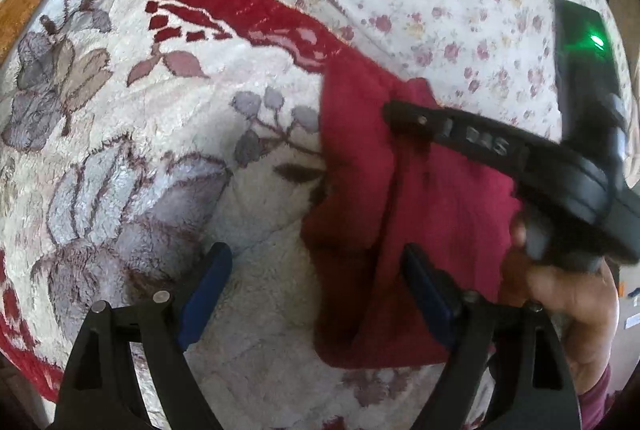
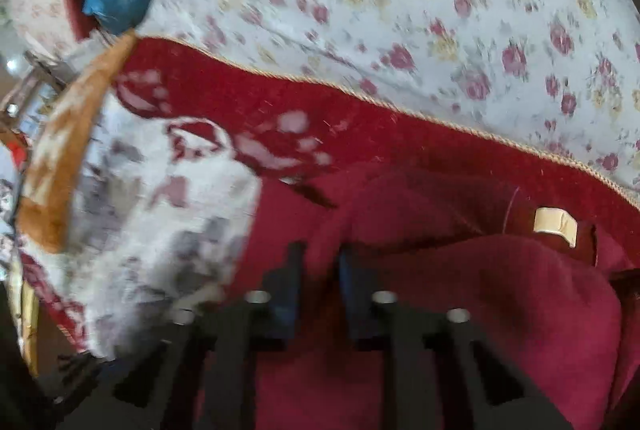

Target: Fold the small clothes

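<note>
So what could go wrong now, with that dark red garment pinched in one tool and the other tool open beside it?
1. The right tool pinches only a small bunch of the red garment, so the cloth may slip out when lifted.
2. The left tool is open, with one finger already over the garment; closing there could crease it.
3. The plush blanket underneath might get caught up in the grip too.

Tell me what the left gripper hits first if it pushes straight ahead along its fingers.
Likely the plush floral blanket: the open left gripper points down at bare pile. The red garment lies by its right finger; depth there is unclear.
</note>
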Demonstrator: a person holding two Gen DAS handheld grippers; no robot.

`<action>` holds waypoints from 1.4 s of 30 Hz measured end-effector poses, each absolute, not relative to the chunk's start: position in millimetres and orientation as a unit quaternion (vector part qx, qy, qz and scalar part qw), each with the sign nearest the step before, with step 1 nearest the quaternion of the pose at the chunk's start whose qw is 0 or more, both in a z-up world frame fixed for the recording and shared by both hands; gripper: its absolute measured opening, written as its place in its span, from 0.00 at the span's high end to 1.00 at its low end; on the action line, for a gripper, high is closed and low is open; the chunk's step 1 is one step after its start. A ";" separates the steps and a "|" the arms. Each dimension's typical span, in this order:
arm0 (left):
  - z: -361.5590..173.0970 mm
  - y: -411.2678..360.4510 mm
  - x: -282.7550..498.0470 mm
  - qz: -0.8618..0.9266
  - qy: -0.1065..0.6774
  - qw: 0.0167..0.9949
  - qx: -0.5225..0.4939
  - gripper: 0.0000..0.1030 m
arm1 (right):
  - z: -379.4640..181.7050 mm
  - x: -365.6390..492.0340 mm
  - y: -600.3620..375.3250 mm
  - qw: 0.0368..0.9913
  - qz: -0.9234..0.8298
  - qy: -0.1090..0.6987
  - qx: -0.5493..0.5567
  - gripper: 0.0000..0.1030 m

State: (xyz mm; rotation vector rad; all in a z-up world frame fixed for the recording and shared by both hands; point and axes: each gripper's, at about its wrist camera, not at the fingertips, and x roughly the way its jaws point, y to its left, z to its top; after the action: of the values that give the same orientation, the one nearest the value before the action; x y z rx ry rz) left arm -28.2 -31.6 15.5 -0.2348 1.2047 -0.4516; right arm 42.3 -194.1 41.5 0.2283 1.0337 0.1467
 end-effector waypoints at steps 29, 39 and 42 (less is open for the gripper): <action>3.0 -55.9 -23.6 -0.184 0.553 0.811 -0.057 0.13 | 62.5 -117.8 -448.2 0.867 -0.178 0.363 0.290 0.31; 3.6 -56.0 -23.9 -0.182 0.556 0.809 -0.057 0.12 | 17.6 -103.7 -460.0 0.834 -0.234 0.429 0.256 0.37; 3.7 -54.4 -23.9 -0.183 0.557 0.808 -0.062 0.12 | 43.4 -123.0 -462.7 0.846 -0.234 0.379 0.293 0.28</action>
State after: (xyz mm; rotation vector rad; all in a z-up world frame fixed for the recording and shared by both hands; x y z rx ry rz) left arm -23.9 -54.4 3.7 -0.1320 1.1915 -0.3913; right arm -123.0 -462.7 43.4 0.6174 0.8001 -0.4931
